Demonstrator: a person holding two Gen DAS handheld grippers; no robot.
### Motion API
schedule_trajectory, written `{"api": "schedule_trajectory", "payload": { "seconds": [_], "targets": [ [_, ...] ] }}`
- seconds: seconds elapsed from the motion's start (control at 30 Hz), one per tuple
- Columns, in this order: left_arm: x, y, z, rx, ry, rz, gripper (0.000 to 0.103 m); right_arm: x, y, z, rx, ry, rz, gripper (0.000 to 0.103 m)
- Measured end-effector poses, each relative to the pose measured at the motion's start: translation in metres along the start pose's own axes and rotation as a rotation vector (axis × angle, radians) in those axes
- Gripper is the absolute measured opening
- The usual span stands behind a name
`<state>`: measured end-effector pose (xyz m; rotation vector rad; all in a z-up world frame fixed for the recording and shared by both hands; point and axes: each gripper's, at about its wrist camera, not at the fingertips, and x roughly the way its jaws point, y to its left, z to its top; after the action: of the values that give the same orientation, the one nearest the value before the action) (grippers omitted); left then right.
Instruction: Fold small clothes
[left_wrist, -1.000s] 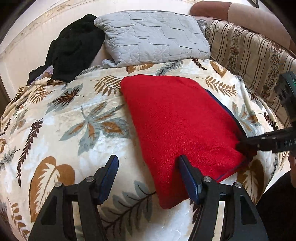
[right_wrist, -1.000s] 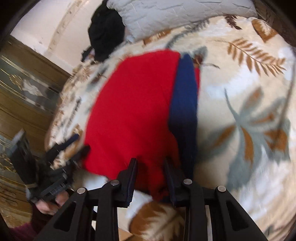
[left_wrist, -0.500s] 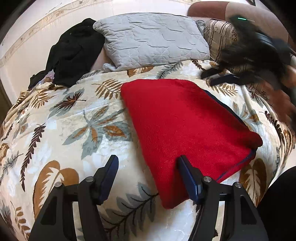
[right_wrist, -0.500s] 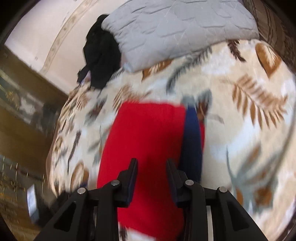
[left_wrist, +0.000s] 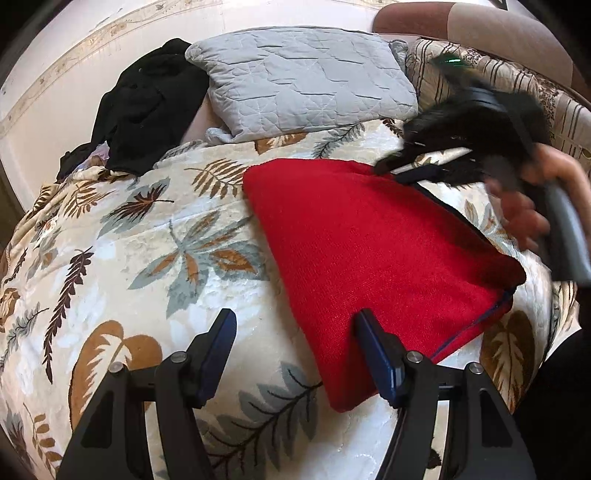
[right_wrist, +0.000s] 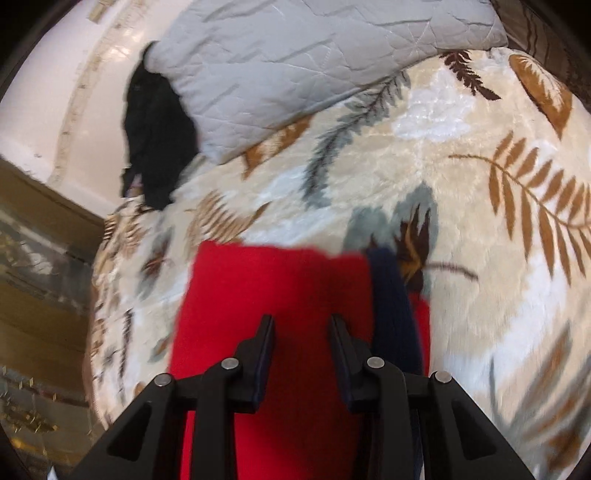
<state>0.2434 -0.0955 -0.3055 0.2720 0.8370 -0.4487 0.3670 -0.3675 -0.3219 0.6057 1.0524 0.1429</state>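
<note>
A folded red garment (left_wrist: 373, 251) with a navy blue trim lies on the leaf-patterned blanket (left_wrist: 155, 258). My left gripper (left_wrist: 295, 350) is open and empty, with its right finger at the garment's near left edge. My right gripper (right_wrist: 301, 325) is open and empty, held above the garment's far end (right_wrist: 273, 295), beside the navy strip (right_wrist: 391, 306). In the left wrist view the right gripper (left_wrist: 391, 166) is blurred, over the garment's far right corner.
A grey quilted pillow (left_wrist: 303, 77) and a black garment (left_wrist: 144, 107) lie at the head of the bed. A striped cushion (left_wrist: 517, 85) sits at the far right. A wooden panel (right_wrist: 37, 258) stands to the left of the bed.
My right gripper let go of the garment's near right corner and moved up along its right edge to the far end. The left gripper stayed put.
</note>
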Motion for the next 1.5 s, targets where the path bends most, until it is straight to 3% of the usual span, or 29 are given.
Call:
{"api": "schedule_trajectory", "payload": {
  "seconds": [0.3,0.4,0.5,0.7,0.8,1.0,1.17,1.3,1.5],
  "targets": [
    [-0.002,-0.002,0.000,-0.003,-0.004,0.021,0.068,-0.060,0.014,-0.086,-0.135,0.032,0.023,0.035],
    [-0.001,-0.003,-0.001,0.001,0.000,0.028,0.070,-0.053,0.004,-0.114,-0.155,0.106,-0.020,0.035],
    [-0.003,-0.003,-0.001,-0.002,-0.002,0.041,0.071,-0.057,0.002,-0.130,-0.202,0.069,-0.031,0.035],
    [-0.008,0.003,-0.001,-0.041,-0.001,0.058,0.073,-0.078,0.000,-0.136,-0.181,-0.004,0.017,0.034],
    [-0.013,0.007,0.002,-0.049,-0.019,0.083,0.073,-0.065,-0.007,-0.139,-0.165,0.048,-0.008,0.035],
    [-0.019,0.015,0.007,-0.065,-0.051,0.122,0.073,-0.068,-0.006,-0.136,-0.174,0.039,-0.006,0.034],
    [-0.016,0.020,0.014,-0.072,-0.045,0.171,0.078,-0.093,0.005,-0.122,-0.169,-0.074,0.104,0.034],
    [-0.014,0.024,0.019,-0.085,-0.044,0.185,0.080,-0.095,0.013,-0.105,-0.160,-0.146,0.063,0.034],
    [-0.010,0.030,0.022,-0.078,-0.031,0.281,0.086,-0.051,0.008,-0.085,-0.082,-0.021,-0.016,0.035]
  ]
}}
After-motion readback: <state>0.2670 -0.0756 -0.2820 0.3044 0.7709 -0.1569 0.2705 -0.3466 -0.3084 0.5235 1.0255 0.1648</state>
